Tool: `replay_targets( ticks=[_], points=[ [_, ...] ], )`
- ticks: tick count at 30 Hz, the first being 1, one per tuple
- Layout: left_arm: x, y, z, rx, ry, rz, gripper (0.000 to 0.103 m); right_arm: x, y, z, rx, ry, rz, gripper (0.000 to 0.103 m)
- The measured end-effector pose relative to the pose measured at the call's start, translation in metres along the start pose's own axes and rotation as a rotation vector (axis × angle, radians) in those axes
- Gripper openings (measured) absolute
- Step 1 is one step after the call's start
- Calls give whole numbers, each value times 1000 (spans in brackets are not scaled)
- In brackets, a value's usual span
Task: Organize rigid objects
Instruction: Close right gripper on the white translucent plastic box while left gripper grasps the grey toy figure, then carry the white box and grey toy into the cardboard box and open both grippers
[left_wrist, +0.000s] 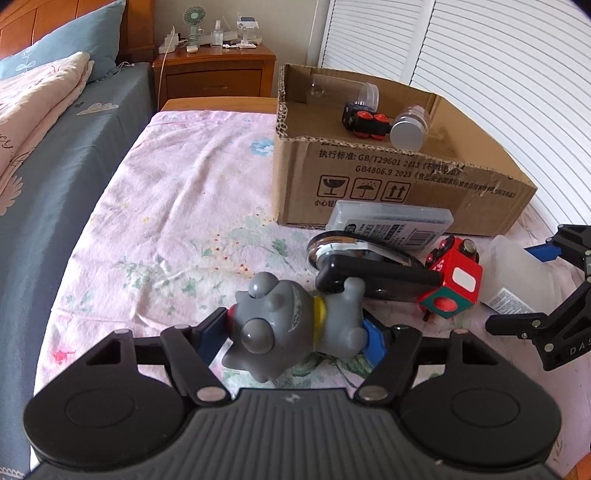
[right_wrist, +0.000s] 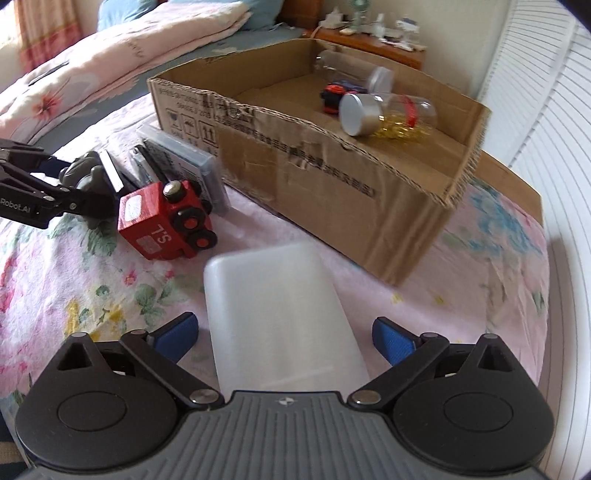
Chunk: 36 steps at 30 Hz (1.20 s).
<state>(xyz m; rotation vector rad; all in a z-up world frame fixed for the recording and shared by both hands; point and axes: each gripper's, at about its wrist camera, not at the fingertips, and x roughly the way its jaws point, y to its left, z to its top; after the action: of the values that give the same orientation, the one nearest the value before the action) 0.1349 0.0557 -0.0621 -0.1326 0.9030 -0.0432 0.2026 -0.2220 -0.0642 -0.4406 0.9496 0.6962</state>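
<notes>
Left gripper (left_wrist: 297, 334): fingers clamped on grey toy figure (left_wrist: 291, 325), low over floral table. Right gripper (right_wrist: 284, 332): fingers spread, straddling white plastic box (right_wrist: 280, 317). Cardboard box (right_wrist: 332, 177) behind.

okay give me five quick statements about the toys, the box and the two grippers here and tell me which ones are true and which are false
1. The left gripper is closed on the grey figure. True.
2. The right gripper is clamped on the white container. False: its pads stand apart from the container's sides.
3. The cardboard box is empty. False: it holds two clear jars and a small black toy car.
4. The red toy train lies on the bedsheet outside the box. True.
5. The silver-lidded jar stands upright. False: it lies on its side.
</notes>
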Motion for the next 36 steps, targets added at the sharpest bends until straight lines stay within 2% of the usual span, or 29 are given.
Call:
replay_targets(
  ticks=[5,8,15,24,29,36],
  points=[
    [2,1,2,-33,-13,8,73,-3,4,9,-44,33,24,82],
    [2,1,2,-26,-6,3,72,-6,6,9,-32,44,5,75],
    [-8,3,6,40,38,-28,71,-13,5,5,34,68,-24,70],
    [-38,3,18,152,63,-74,71,-39,7,7,56,41,-17,69],
    [-55,-6,31,221,22,-94,71,-56,10,17,50,5,-24,69],
    [-67,-15,49,256,-29,-127,71,-85,0,49,58,-75,-31,69]
  ],
)
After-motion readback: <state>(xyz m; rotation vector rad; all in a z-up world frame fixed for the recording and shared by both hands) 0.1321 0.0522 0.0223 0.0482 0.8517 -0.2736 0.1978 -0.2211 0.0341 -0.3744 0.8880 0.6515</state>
